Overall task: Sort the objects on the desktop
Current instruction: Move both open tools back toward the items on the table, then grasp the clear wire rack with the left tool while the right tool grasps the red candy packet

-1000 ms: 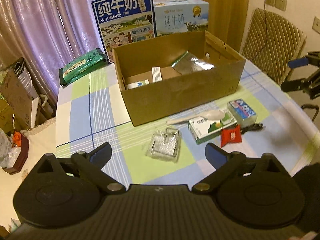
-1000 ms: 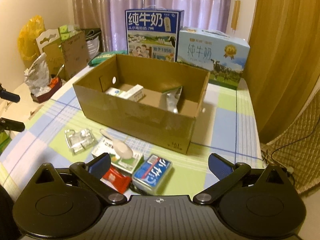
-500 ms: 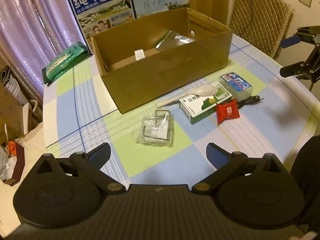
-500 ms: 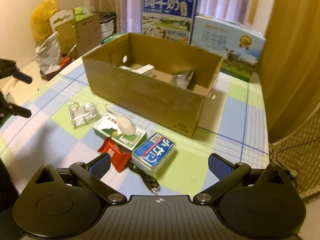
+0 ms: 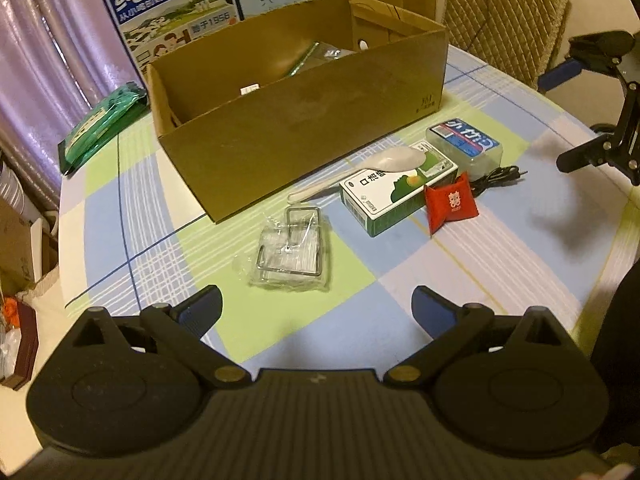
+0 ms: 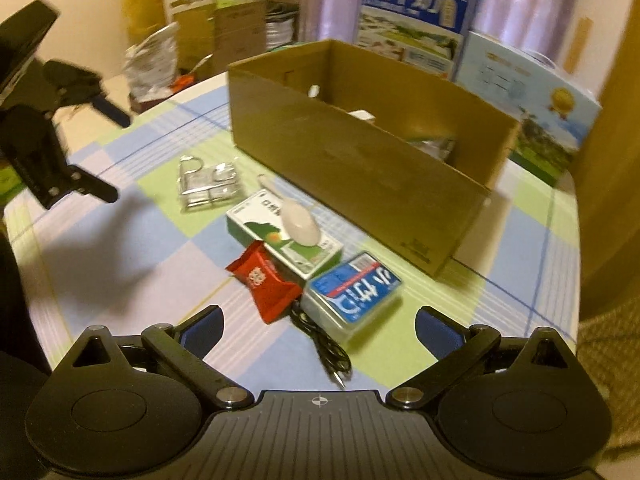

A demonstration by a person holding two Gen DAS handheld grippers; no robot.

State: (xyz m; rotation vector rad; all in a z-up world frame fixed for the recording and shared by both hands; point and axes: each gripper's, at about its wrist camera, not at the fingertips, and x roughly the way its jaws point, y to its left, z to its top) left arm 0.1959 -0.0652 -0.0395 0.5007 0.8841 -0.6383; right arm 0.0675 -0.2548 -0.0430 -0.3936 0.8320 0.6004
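Observation:
An open cardboard box [image 5: 304,120] stands mid-table with a few items inside. In front of it lie a clear bag holding a metal wire piece [image 5: 290,256], a white spoon [image 5: 384,164] resting on a green-and-white carton [image 5: 396,196], a red packet [image 5: 450,204], a blue-lidded clear case [image 5: 464,142] and a black cable [image 5: 498,178]. My left gripper [image 5: 316,304] is open above the table just short of the clear bag. My right gripper [image 6: 318,316] is open too, low over the red packet [image 6: 266,284], the case [image 6: 354,294] and the cable [image 6: 324,348].
Two milk cartons [image 5: 172,16] stand behind the box, with a green packet [image 5: 100,124] at the back left. A quilted chair [image 5: 500,20] sits beyond the table's far right edge. Bags and cardboard [image 6: 188,48] crowd the floor on the left side.
Both grippers have moved forward and lower toward the loose items, which now look larger. Nothing on the table has shifted, and both stay open.

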